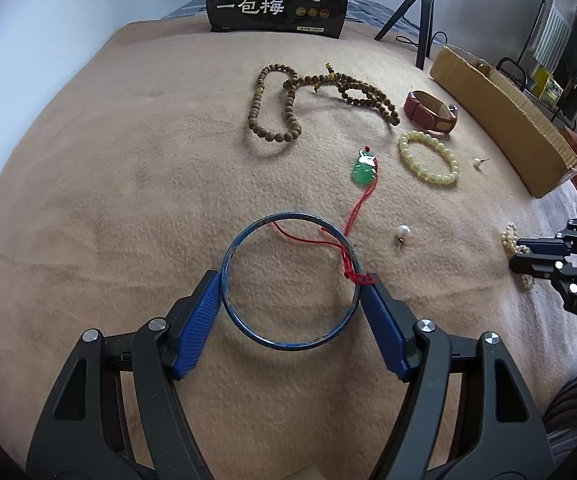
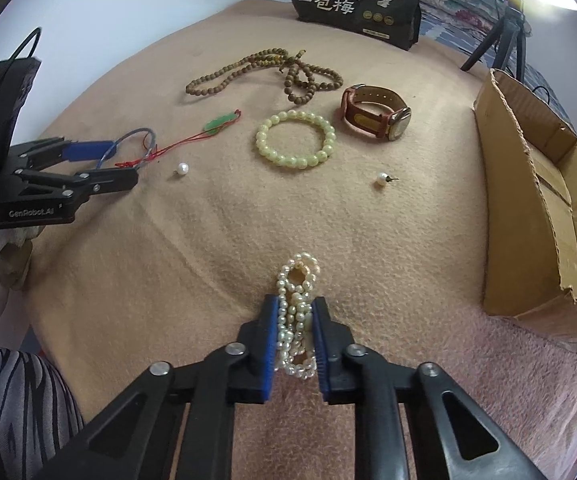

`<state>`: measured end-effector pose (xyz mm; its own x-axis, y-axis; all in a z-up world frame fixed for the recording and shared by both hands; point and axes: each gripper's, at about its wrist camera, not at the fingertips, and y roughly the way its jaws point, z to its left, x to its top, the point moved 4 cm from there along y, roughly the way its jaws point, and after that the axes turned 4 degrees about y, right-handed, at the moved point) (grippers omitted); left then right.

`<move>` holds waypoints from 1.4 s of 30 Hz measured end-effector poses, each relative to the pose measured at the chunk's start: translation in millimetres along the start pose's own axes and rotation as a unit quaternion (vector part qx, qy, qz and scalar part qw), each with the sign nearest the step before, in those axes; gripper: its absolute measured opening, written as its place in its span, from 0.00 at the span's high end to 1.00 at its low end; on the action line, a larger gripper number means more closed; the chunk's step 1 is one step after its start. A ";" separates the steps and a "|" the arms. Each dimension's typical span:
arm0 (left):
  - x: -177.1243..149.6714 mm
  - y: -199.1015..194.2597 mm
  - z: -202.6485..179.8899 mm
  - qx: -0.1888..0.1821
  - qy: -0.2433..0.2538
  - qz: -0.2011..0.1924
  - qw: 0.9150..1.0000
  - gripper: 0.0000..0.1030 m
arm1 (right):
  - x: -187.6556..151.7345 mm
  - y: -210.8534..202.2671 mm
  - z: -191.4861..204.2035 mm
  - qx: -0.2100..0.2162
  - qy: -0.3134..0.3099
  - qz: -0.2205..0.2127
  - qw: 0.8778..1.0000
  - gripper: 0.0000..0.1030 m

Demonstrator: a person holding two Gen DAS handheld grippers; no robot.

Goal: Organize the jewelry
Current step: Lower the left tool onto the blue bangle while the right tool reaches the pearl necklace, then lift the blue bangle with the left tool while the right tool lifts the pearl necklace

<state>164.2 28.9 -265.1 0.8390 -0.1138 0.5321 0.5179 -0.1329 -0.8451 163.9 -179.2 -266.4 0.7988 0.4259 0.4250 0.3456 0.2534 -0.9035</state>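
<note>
I see a tan blanket (image 1: 108,200) strewn with jewelry. Far left, my left gripper (image 1: 290,292) points steeply down, its blue pads set wide against opposite sides of a blue bangle (image 1: 288,280) lying flat; they seem to pinch it, though I cannot be sure the right pad touches. A red cord (image 1: 358,208) crosses the bangle and leads up to a green pendant (image 1: 362,170), whose long axis runs away from me. Beyond lie brown prayer beads (image 1: 288,108). Moving right: a yellow bead bracelet (image 2: 294,140) lies flat, and a brown-strapped watch (image 2: 376,116) rests on its side, face toward the cardboard box (image 2: 548,208) at the right edge.

Only the right wrist view shows my right gripper (image 2: 296,336) clearly: its jaws are pressed nearly together, pinching a bunched pearl strand (image 2: 296,300), which stretches lengthwise straight ahead between the pads. The left view catches just its tip. Two loose pearl earrings (image 2: 182,168) lie apart.
</note>
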 end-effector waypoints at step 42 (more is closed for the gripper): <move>112.8 -59.1 -110.8 -0.070 0.075 -0.116 0.988 0.29 | 11.4 -140.0 -87.5 -0.042 0.123 -0.178 0.975 0.93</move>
<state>209.7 -85.1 -149.3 0.6605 -0.2080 0.7214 0.6563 -0.3067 -0.6893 167.8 -285.8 -139.9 0.7116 0.0999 0.6955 0.6530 0.2712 -0.7071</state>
